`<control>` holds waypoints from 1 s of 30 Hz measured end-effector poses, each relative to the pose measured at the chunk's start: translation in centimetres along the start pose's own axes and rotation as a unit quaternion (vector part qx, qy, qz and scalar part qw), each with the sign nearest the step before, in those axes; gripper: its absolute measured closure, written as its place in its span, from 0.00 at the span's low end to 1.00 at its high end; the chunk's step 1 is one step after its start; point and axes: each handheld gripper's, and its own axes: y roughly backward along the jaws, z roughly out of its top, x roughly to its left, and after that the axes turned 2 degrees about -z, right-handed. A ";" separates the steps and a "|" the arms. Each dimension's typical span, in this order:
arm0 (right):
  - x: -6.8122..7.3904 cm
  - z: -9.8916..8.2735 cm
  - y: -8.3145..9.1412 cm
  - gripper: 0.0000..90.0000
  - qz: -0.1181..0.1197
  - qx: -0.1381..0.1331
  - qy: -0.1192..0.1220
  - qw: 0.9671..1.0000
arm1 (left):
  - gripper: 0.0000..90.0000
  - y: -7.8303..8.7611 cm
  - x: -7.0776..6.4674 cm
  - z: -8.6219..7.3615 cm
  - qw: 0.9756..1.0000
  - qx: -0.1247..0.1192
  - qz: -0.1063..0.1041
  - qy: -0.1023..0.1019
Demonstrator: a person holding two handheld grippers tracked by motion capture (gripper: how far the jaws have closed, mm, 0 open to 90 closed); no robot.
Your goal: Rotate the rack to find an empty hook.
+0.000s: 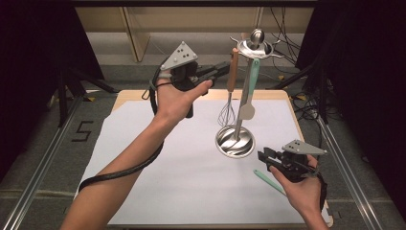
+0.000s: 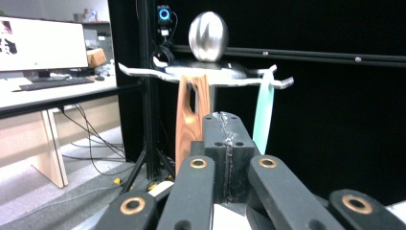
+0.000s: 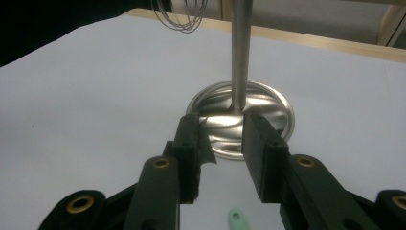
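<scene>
1. A smooth white sheet (image 1: 191, 163) covers the pale wooden table (image 1: 129, 96), whose bare edge shows along the far side.
2. On the sheet stands a polished steel utensil stand (image 1: 238, 122): a round dished base, a thin upright pole, a flat top plate with curled hooks and an egg-shaped knob.
3. A whisk with a brown wooden handle and thin wire loops (image 1: 230, 76) hangs from one hook; a mint-green spatula with a pale blade (image 1: 250, 84) hangs from another beside it.
4. A second mint-green utensil (image 1: 268, 182) lies flat on the sheet, partly under the right hand.
5. The left gripper view shows the wooden handle (image 2: 190, 120) with its grain and hanging slot just beyond the jaws, and a desk with a monitor behind; the right gripper view shows the mirror-like base (image 3: 268, 108) close up, with a green handle tip (image 3: 237, 216) at the bottom edge.
6. The left gripper (image 1: 221, 68) is raised beside the whisk handle, its jaws pressed together with nothing between them; whether the tips touch the wood is hard to tell.
7. The right gripper (image 1: 263, 156) sits low, just beside the base's rim, jaws parted and holding nothing.
</scene>
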 end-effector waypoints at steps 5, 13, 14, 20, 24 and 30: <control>-0.2 -0.2 0.1 0.76 -0.002 0.000 -0.002 1.000 | 0.99 -0.9 0.2 0.8 1.000 -0.002 -0.001 0.003; 0.1 0.0 0.2 0.76 -0.011 -0.005 0.008 1.000 | 0.99 -1.8 0.5 1.1 1.000 -0.003 0.003 0.009; 0.4 0.0 0.3 0.76 -0.008 0.003 -0.015 1.000 | 0.99 -1.8 0.5 1.2 1.000 -0.004 0.004 0.009; 0.0 0.0 0.3 0.76 -0.009 0.003 0.006 1.000 | 0.99 -1.9 0.9 1.6 1.000 0.001 0.013 0.008; 0.0 -0.1 0.1 0.76 -0.008 -0.005 0.013 1.000 | 0.99 -2.0 1.5 1.4 0.999 0.006 0.032 0.006; 0.2 0.0 0.0 0.76 -0.008 -0.001 0.009 1.000 | 0.99 -2.3 2.0 1.3 0.999 0.009 0.044 0.008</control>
